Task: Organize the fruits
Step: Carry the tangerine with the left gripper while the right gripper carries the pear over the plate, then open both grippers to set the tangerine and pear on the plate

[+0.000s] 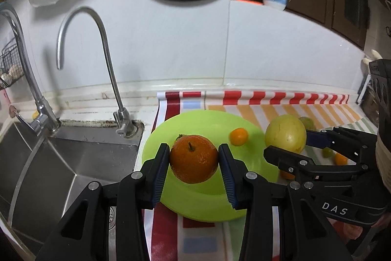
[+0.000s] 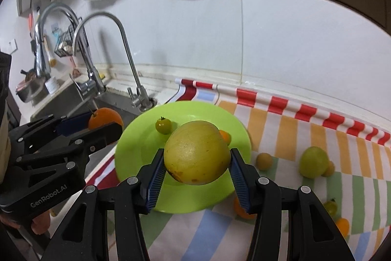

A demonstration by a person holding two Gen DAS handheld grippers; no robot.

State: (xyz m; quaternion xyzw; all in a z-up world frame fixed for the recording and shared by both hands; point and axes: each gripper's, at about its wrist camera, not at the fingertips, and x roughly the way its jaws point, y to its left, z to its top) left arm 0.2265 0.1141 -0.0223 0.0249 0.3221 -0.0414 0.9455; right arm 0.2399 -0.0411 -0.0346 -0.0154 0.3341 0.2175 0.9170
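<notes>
Simultaneously, the left gripper [image 1: 193, 159] clamped a round orange citrus fruit [image 1: 193, 158] above the lime-green plastic plate [image 1: 212, 121], and the right gripper [image 2: 196, 164] clamped a large yellow-green fruit [image 2: 197, 152] above that plate. Lowering each until it touched the plate before releasing would likely prevent rolling; 2 small fruits already lay there.

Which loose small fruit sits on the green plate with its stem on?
The small green tomato at the green plate's far side; the small orange fruit beside it shows no stem.
</notes>
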